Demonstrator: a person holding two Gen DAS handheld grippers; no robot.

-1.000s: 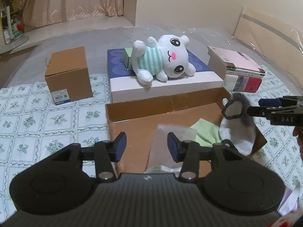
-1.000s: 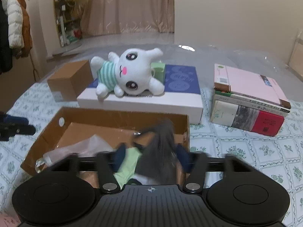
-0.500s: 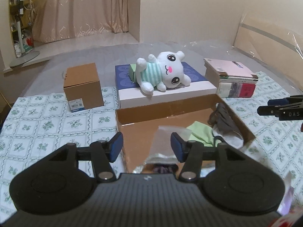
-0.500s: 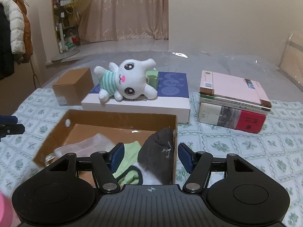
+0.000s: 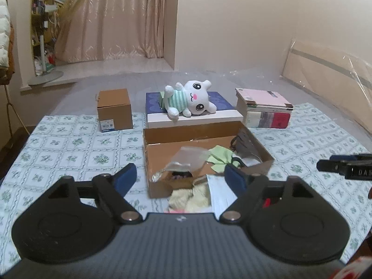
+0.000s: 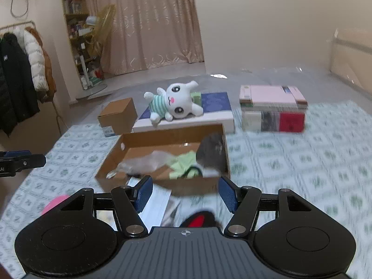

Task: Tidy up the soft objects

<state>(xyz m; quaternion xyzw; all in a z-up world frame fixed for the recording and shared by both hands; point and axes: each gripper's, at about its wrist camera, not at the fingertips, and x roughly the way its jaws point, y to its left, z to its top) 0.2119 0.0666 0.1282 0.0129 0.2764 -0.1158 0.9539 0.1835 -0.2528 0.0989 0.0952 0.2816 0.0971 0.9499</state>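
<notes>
Below the near edge of the cardboard box (image 5: 204,139), a fluffy cream thing (image 5: 197,197) and papers are half hidden by the left gripper (image 5: 179,177), whose jaws have just been opening and hold nothing. Inside the box lie a crinkled clear bag (image 5: 188,160), a green cloth (image 5: 219,157) and a dark sock (image 6: 210,151). The right gripper (image 6: 184,193) also stands apart, empty; its view is blurred.

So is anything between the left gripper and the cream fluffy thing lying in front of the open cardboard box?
Nothing visible. The left gripper is open, its jaws just widened and hold nothing, and the cream fluffy item lies in plain sight between them, just in front of the cardboard box. A white paper lies against its right side.
</notes>
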